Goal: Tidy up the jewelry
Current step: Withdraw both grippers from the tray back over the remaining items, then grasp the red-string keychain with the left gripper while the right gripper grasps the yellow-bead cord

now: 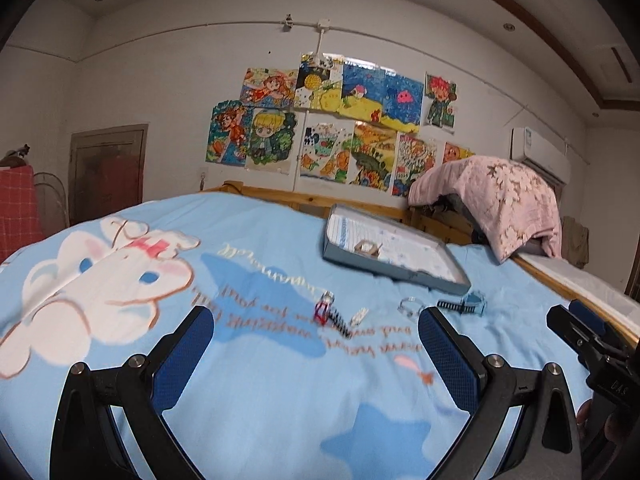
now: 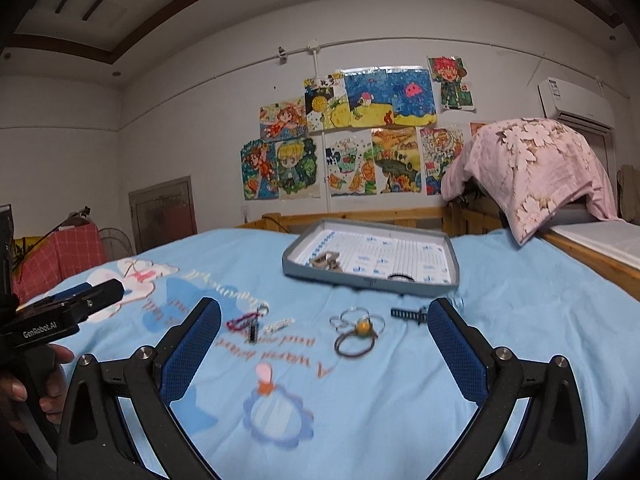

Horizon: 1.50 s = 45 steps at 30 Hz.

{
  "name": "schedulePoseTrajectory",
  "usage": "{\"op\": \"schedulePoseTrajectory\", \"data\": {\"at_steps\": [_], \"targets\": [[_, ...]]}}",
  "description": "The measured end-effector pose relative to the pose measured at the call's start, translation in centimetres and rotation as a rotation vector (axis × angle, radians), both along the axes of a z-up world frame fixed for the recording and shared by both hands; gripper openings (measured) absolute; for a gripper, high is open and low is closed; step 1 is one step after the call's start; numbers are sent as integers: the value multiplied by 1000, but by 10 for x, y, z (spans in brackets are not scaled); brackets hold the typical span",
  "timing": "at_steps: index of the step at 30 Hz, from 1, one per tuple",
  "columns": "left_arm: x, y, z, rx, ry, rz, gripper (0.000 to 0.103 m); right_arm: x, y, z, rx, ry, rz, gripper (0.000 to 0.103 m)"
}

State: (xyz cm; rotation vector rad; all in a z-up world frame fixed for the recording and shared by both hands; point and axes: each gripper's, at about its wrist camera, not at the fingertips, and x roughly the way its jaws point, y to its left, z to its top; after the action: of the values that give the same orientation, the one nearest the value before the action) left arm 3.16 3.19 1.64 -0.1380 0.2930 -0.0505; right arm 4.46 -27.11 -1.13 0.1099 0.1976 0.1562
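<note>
Thin wire rings and a brown hair tie with yellow bead (image 2: 357,334) loose on soft blue quilt (image 2: 520,320), just short of grey tray (image 2: 370,282); liable to snag or sink into fabric. Both grippers, left (image 1: 314,354) and right (image 2: 324,354), wide apart, empty.

Your left gripper (image 1: 314,334) held level with jaws spread wide and empty, your right gripper (image 2: 326,330) likewise agape, side by side, well apart.
</note>
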Motion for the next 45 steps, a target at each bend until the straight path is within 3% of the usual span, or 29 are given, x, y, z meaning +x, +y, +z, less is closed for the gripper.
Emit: {"op": "schedulePoseTrajectory", "data": {"at_steps": [14,23,29,38,45], "targets": [[1,6,-6,-3,24,17,103,-1,-1,-5,11,16,-12,101],[59,10,19,-19,-15,67,103,44,-12,11,28,-11,-40,101],[109,7,21,-38,-15,98,103,91,-22,9,45,-13,-94,101],[156,-2,-24,5,85,97,103,149,-35,-26,110,81,-93,101],[164,-5,-50,-9,183,70,103,163,-21,-49,38,184,-68,101]]}}
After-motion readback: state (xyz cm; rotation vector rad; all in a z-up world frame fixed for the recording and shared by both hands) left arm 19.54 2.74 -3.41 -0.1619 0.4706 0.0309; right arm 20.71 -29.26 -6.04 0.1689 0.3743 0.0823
